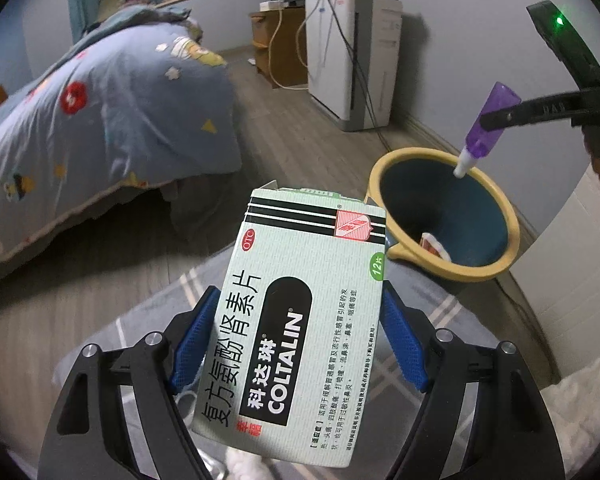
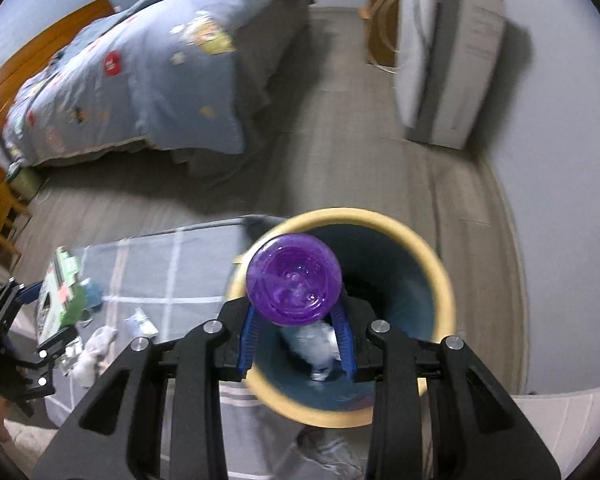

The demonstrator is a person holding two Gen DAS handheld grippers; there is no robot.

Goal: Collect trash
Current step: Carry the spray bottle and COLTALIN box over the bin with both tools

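Observation:
My left gripper (image 1: 300, 312) is shut on a pale green Coltalin medicine box (image 1: 300, 320) and holds it upright above a grey checked cloth (image 1: 440, 320). My right gripper (image 2: 296, 320) is shut on a purple bottle (image 2: 294, 280) and holds it over the yellow-rimmed blue trash bin (image 2: 440, 280). In the left wrist view the purple bottle (image 1: 488, 124) points its white nozzle down into the bin (image 1: 384, 164), which holds a red and white scrap (image 1: 432, 244). The left gripper with the box (image 2: 56, 292) shows at the left of the right wrist view.
Crumpled white tissues (image 2: 96, 348) and a small wrapper (image 2: 140, 320) lie on the checked cloth (image 2: 172, 272). A bed with a blue quilt (image 1: 100, 112) stands to the left. A white appliance (image 1: 352, 52) with cables stands by the far wall. Wood floor (image 2: 340, 140) lies between.

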